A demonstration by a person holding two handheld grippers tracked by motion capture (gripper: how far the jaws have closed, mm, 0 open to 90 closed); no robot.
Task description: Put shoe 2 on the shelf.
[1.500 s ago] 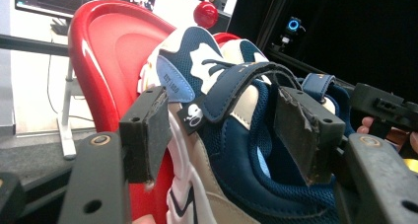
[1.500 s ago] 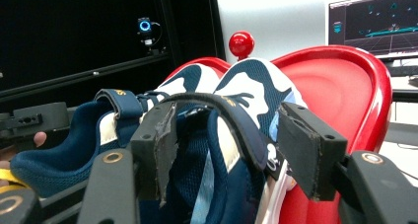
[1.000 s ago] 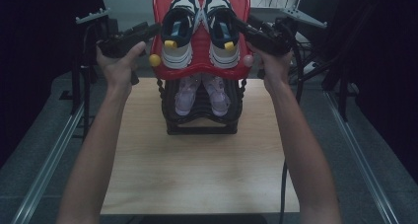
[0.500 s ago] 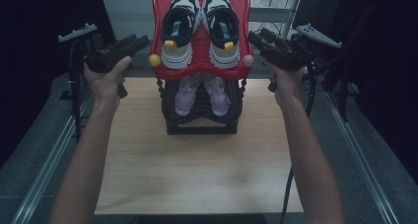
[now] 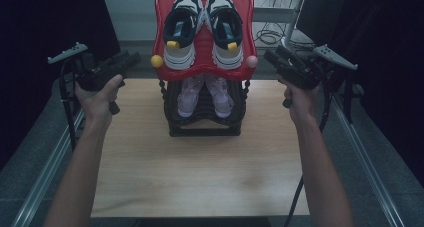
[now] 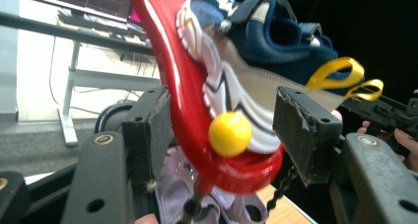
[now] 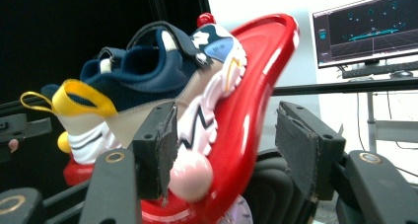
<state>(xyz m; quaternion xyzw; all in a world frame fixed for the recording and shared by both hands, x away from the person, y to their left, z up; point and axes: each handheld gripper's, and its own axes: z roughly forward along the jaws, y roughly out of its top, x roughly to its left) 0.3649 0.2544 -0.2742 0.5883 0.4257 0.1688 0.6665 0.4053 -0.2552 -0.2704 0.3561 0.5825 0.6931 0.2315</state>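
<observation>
high view: the left tongs (image 5: 131, 60) and right tongs (image 5: 270, 57) hang level on either side of a red tray (image 5: 200, 49), which is the top tier of a black rack (image 5: 204, 118) on a wooden table (image 5: 200, 162). both tongs are spread and pinch nothing; each stands a little apart from the tray's near edge. the tray lies between the two tongs and carries a pair of navy shoes (image 5: 202, 29), toes away from the person. a yellow knob (image 5: 157, 61) sits just ahead of the left tongs, a pink knob (image 5: 251, 61) just ahead of the right. a lilac pair (image 5: 205, 94) rests on the tier below.

left gripper view: the tray's rim (image 6: 187, 110) and the yellow knob fall within the gap of the jaws, not touching either pad.

right gripper view: the pink knob (image 7: 190, 177) lies close beside the left-hand pad (image 7: 155, 145); the other pad stands well clear of the rim.

likely hazards, judged from this pose: the tray tilts steeply, so an uneven lift by one side would probably let the shoes slide toward the person. a pinch that lands on a round knob instead of the rim could slip off. the glossy rim offers little grip to flat pads. a push inward before closing may rock the rack or shift it on the table.
</observation>
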